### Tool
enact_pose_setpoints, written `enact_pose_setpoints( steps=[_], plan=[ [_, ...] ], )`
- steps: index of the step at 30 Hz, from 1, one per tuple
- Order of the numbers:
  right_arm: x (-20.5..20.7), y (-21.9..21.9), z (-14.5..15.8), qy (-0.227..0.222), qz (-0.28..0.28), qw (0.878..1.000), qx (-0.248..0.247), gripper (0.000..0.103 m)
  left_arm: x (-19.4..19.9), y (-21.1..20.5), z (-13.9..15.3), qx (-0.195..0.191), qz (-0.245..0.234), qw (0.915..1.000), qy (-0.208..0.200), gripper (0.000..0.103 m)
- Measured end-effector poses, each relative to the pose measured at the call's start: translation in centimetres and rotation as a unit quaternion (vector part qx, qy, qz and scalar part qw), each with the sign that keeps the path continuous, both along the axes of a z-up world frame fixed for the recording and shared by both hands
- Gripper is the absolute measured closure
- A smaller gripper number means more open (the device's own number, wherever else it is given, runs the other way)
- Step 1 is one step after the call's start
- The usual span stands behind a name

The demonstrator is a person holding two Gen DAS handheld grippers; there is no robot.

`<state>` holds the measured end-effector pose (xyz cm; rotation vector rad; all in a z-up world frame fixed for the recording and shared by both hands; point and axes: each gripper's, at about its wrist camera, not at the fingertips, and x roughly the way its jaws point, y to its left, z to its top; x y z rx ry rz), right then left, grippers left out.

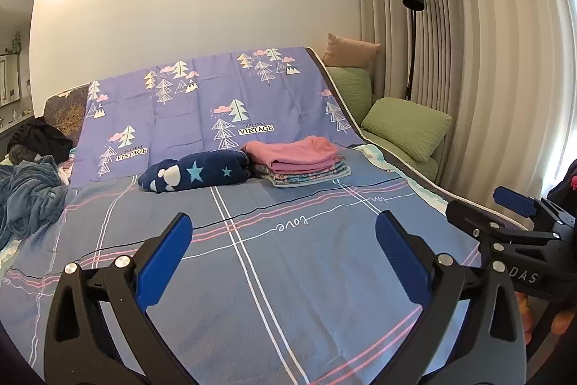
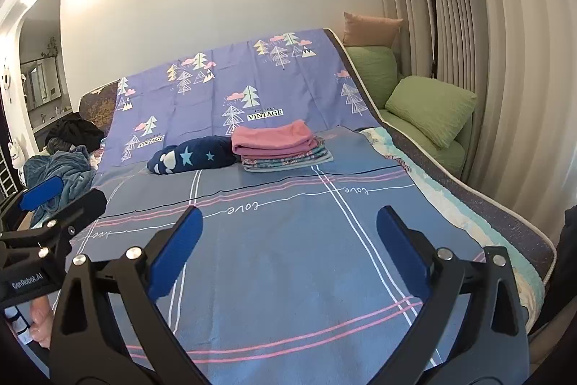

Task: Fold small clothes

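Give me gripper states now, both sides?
Left gripper: open, jaws spread wide, holding nothing.
Right gripper: open, jaws spread wide, holding nothing.

On the bed (image 1: pixel 288 276), toward the back: stack of folded clothes (image 1: pixel 303 165), with a rolled blanket (image 1: pixel 194 174) just left of it. Far left, a heap of clothes (image 1: pixel 29 197). Right of the bed, pillows (image 1: pixel 405 127); behind them, a lamp (image 1: pixel 414 35).

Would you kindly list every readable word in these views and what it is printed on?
"VINTAGE": purple tree-print sheet, twice; the small word above each is too blurred.
"love": plaid bed cover, near its white lines.
"DAS": right hand-held gripper, cut off.
"GenRobot.AI": left hand-held gripper.
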<state>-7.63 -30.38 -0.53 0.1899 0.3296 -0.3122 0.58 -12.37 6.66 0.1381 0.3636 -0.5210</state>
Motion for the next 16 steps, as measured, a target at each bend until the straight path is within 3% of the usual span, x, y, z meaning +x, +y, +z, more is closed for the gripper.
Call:
enact_pose_setpoints(
  steps=[16],
  plan=[
    [-1.0, 1.2, 0.0, 0.001, -0.009, 1.000, -0.018, 0.004, -1.1, 1.4, -0.6, 0.009, 0.007, 0.9999, 0.006, 0.001]
  ],
)
